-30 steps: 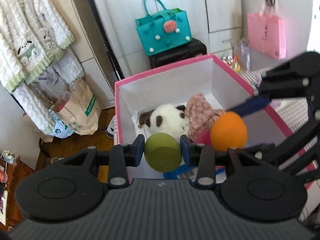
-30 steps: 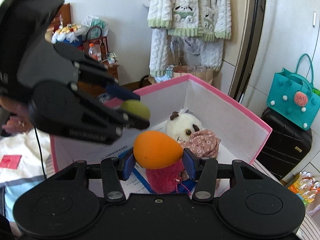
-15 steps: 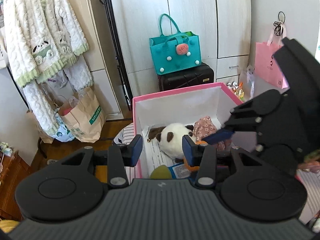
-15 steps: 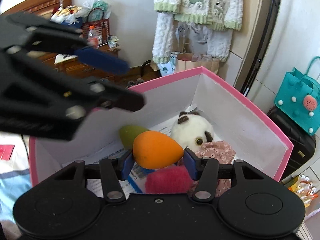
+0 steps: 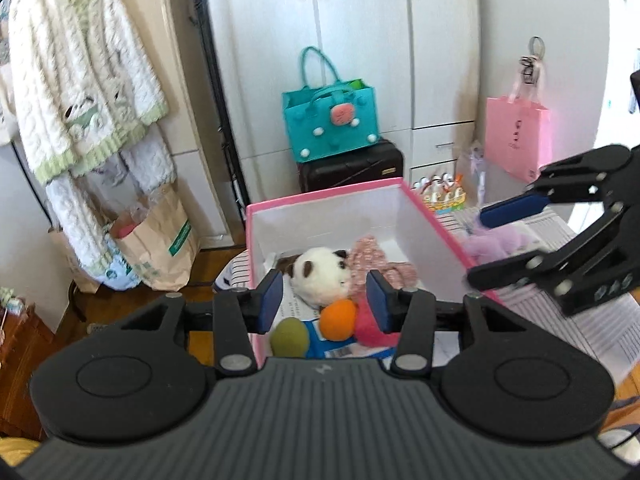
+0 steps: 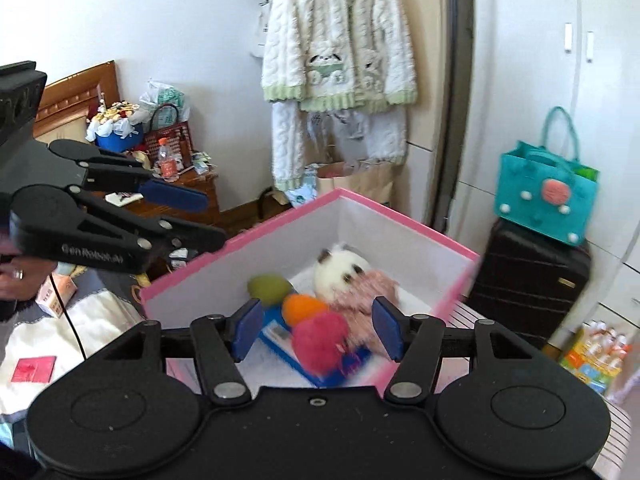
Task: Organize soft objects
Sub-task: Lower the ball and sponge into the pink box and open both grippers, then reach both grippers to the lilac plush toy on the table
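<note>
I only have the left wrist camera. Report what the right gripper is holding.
Observer: Nothing. The right gripper is open, its jaws have just been opening wider, and nothing sits between its pads. The orange ball lies loose in the pink box.
Operator: Now tell me what is behind the left gripper.
Observer: Behind the left gripper, a hand shows at the picture's left edge, with a ring on one finger.

A pink-rimmed white box (image 6: 400, 216) sits open, holding soft toys: an olive-green egg (image 6: 267, 289) beside an orange egg (image 6: 302, 309), a fuzzy pink ball (image 6: 320, 342), and a white panda plush (image 6: 340, 270) touching floral fabric (image 6: 366, 300).
</note>
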Motion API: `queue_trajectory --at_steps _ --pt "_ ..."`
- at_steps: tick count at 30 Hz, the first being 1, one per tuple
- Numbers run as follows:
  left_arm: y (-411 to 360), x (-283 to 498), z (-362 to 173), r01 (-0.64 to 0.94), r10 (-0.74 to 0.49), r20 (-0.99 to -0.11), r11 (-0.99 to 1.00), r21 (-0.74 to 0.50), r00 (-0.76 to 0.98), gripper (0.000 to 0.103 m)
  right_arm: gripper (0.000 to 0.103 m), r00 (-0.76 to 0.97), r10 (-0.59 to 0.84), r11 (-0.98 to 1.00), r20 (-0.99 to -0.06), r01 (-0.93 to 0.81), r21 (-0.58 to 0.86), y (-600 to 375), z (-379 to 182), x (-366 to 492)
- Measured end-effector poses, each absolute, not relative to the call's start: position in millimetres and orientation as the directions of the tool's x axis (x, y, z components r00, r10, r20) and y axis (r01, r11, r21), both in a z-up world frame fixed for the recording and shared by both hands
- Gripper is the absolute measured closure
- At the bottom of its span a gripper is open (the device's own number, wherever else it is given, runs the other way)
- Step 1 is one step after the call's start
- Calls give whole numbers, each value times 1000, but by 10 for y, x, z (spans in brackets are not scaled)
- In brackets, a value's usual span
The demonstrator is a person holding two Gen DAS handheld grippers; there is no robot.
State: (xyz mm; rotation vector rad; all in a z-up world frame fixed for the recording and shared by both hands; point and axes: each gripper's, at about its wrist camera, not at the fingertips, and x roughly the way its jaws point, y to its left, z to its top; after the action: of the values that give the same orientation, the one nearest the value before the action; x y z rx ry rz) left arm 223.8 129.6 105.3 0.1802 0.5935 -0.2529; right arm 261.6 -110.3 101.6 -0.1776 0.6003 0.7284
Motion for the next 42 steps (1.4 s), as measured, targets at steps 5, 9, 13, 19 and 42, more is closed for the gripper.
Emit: queue_trajectory --at_steps 5,9,13,19,42 --pt "1118 1969 1124 347 -230 -554 931 114 800 53 38 622 547 780 -561 -621 72 -1542 1127 2276" --pt "925 1746 1138 383 -279 -516 918 106 810 49 38 659 536 798 -527 -600 62 -1855 1149 1962" --pt "707 1579 1091 421 -330 -490 903 85 807 48 38 690 514 815 -511 -579 38 -2062 1105 1748" --pt "352 1553 1028 482 -426 -486 876 -11 763 45 37 723 483 844 -493 -535 42 -2399 993 1622" --pt "-1023 2277 212 293 -283 -507 954 -61 814 41 36 679 464 876 -569 -448 180 -2912 440 2935"
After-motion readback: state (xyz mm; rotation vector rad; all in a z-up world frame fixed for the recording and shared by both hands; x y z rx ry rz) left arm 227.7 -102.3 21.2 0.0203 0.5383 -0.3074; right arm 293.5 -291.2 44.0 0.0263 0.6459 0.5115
